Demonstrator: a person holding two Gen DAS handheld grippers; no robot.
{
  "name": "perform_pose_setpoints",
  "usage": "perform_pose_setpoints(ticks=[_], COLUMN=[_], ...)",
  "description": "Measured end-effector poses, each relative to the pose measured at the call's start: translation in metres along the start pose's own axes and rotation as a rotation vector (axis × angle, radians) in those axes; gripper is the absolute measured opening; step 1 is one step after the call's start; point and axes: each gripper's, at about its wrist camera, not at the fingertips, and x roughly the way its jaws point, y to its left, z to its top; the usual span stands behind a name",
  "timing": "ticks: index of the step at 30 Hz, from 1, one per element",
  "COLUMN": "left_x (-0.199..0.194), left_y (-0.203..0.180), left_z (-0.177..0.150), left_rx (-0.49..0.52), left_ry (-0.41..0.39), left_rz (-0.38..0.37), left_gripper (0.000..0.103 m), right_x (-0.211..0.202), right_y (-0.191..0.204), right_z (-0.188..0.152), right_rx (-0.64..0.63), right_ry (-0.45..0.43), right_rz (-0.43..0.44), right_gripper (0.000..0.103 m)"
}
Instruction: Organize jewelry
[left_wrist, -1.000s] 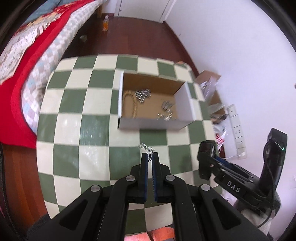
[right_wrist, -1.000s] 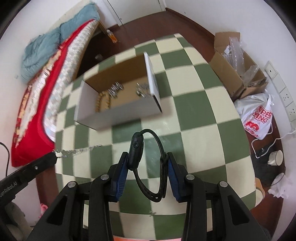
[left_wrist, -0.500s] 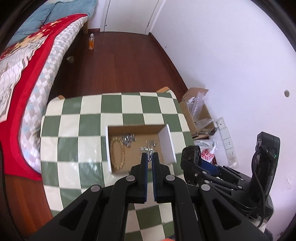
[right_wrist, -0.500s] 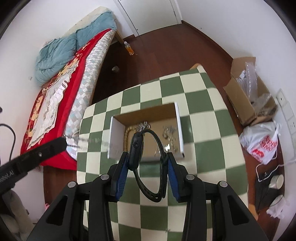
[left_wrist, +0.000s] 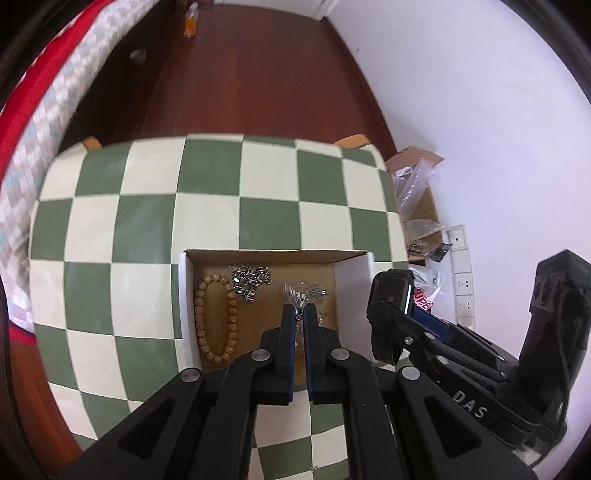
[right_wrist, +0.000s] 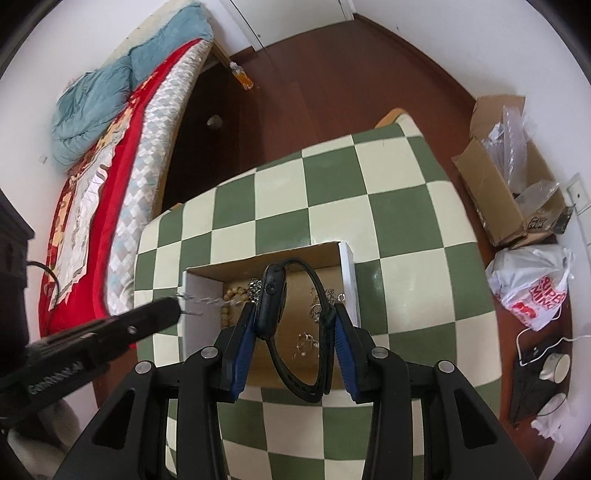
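My left hand-held gripper (left_wrist: 299, 314), clamped on a blurred chain (left_wrist: 293, 293), and my right (right_wrist: 291, 314), clamped on a watch (right_wrist: 271, 301), hung directly over the box (left_wrist: 352, 275).

one open cardboard box (left_wrist: 352, 275) on one checkered table (left_wrist: 147, 229), one wooden bead bracelet (left_wrist: 216, 317) at its 9 o'clock side, one chunky silver chain (left_wrist: 251, 278) at 12, one black watch (right_wrist: 273, 299), two grippers, one floor bottle (right_wrist: 242, 75)
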Motion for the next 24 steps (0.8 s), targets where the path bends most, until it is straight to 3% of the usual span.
perform_pose_setpoints(ticks=[5,7,10,12,15,18,20,24], left_x=[0.023,0.023,0.014,0.006,-0.006,-0.014,-0.015,-0.015], left_y=[0.013,0.011,0.007,0.010,0.016,0.016,0.015,0.019], left_z=[0.003,0.004,0.005,0.008,0.009,0.005,0.000,-0.016], left_rx=[-0.067,-0.049,-0.018,-0.021,-0.030,-0.002,0.026,0.040], left_ry=[0.077,0.071,0.022,-0.014,-0.058,-0.095,-0.103,-0.130], left_rz=[-0.039,-0.005,0.091,0.142,0.172,0.270,0.352,0.430], left_gripper=[0.006,0.010,0.039,0.067,0.084,0.102,0.103,0.103], right_x=[0.023,0.031,0.034,0.031,0.024,0.016,0.012,0.008], right_y=[-0.004,-0.004,-0.005,-0.005,-0.006,-0.005,0.000,0.010], right_z=[0.005,0.006,0.007,0.007,0.008,0.007,0.003,-0.008], right_rx=[0.029,0.041,0.054,0.048,0.047,0.026,-0.006,-0.092], right_ry=[0.052,0.078,0.087,0.074,0.063,0.056,0.057,0.059], right_rz=[0.037,0.050,0.041,0.007,-0.020,-0.067,-0.122,-0.249], right_gripper=[0.046,0.051,0.067,0.071,0.089,0.093,0.101,0.103])
